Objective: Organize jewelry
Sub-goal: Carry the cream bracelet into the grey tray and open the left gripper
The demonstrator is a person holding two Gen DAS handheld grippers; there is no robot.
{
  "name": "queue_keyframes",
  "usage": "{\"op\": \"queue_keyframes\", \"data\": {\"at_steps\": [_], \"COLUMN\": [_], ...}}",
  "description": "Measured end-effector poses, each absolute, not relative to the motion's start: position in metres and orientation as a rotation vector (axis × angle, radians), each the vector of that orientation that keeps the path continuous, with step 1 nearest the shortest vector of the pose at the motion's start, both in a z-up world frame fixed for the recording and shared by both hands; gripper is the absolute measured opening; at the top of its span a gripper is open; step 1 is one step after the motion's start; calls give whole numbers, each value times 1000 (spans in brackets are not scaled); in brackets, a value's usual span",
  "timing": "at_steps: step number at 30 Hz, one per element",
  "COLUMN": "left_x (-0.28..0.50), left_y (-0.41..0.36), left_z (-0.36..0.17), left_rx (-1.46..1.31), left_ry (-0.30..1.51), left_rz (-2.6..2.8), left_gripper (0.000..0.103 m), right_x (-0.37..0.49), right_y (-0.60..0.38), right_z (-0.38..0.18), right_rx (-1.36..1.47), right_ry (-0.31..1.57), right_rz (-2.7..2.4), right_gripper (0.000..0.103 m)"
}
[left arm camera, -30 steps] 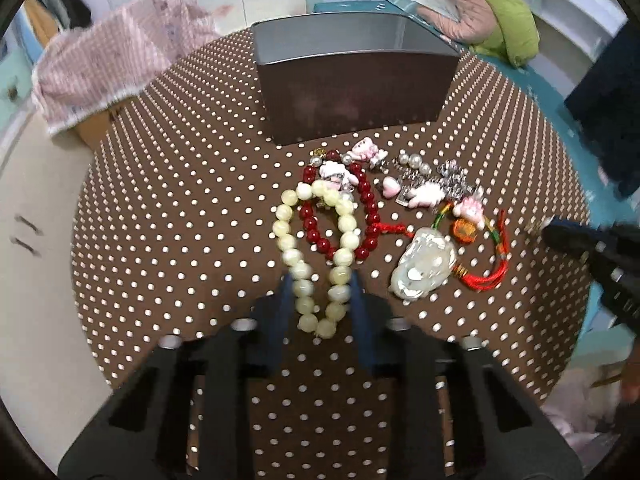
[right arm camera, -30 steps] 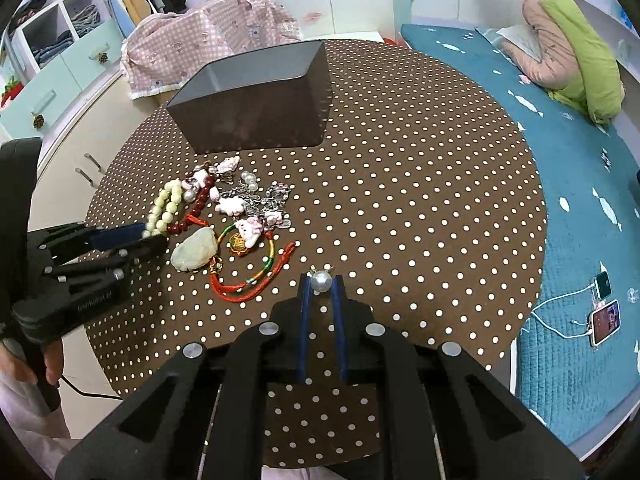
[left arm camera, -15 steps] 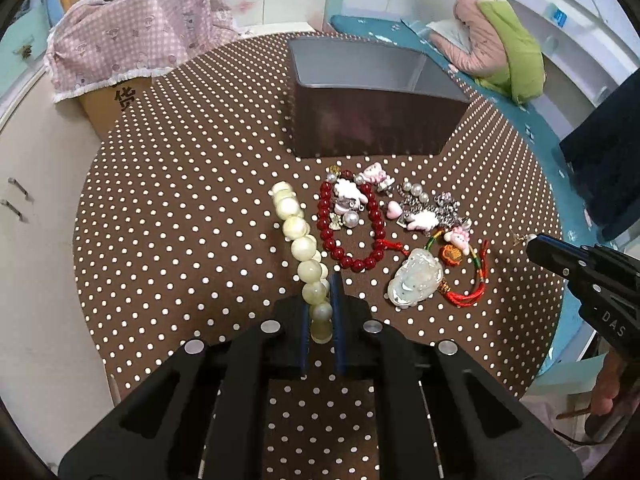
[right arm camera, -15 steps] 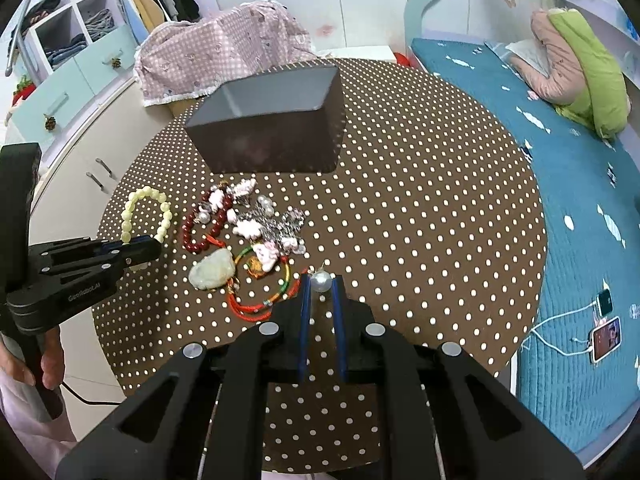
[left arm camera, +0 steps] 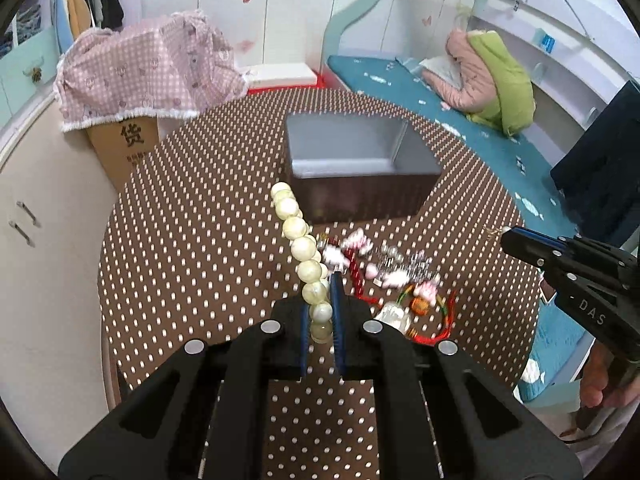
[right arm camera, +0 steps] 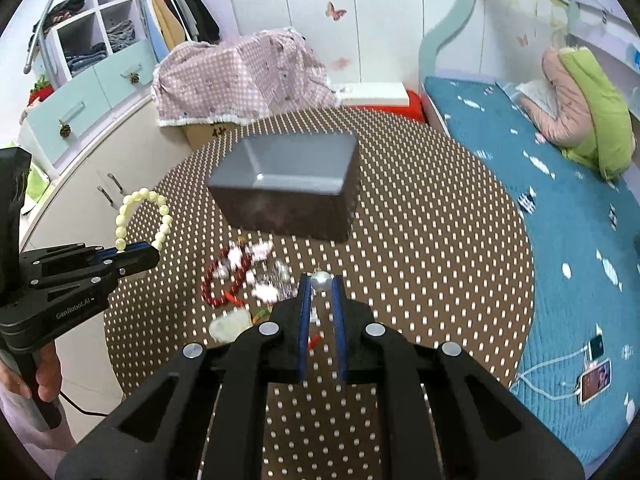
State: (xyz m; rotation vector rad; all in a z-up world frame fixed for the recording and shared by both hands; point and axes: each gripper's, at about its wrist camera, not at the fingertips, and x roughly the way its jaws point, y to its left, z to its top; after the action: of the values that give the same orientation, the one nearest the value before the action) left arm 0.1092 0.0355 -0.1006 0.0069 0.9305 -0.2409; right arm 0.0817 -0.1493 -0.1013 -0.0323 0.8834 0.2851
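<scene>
- Left gripper (left arm camera: 320, 312): closed on the pale bead bracelet (left arm camera: 298, 240), pinched at its near end; the loop stands up and away from the fingers, clear of the table (left arm camera: 192, 240).
- Pale bead bracelet, right wrist view (right arm camera: 140, 216): an open ring above the left gripper (right arm camera: 154, 250), off to the left of the box and lower than its rim.
- Right gripper (right arm camera: 320, 284): narrowly closed on a small silver bead (right arm camera: 321, 280) at the fingertips; whether anything trails from the bead cannot be told.
- Dark box (left arm camera: 352, 168): open top, grey inside, nothing seen in it; at the far middle of the table.
- Loose pile: red bead bracelet (right arm camera: 218, 284), pink charms (left arm camera: 356, 240), jade pendant (right arm camera: 232, 326), red cord (left arm camera: 446, 320); on the table between box and grippers, blurred.
- Step in hand, as judged: carry the bracelet to the box.
- Handling advice: raise the loop above the near rim first, centre it over the opening, then part the fingers low so the beads do not bounce out.
- Risk: the swinging loop may catch the rim; the right gripper should keep well apart.
</scene>
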Motion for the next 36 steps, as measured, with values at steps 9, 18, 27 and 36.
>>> {"op": "queue_keyframes", "data": {"at_steps": [9, 18, 27, 36], "left_x": [140, 185, 222, 227], "left_y": [22, 5, 2, 5], "left_z": [-80, -90, -103, -110], "left_rx": [21, 20, 10, 19], "left_ry": [878, 906, 948, 949], "left_rz": [-275, -306, -302, -296], "left_gripper": [9, 9, 9, 46], "right_x": [113, 156, 181, 181], "right_y": [-139, -129, -125, -128], "right_z": [-88, -100, -112, -109], "right_rx": [-57, -60, -52, -69], "right_ry": [829, 855, 898, 882], "right_rz": [312, 326, 354, 361], "right_gripper": [10, 10, 10, 38]}}
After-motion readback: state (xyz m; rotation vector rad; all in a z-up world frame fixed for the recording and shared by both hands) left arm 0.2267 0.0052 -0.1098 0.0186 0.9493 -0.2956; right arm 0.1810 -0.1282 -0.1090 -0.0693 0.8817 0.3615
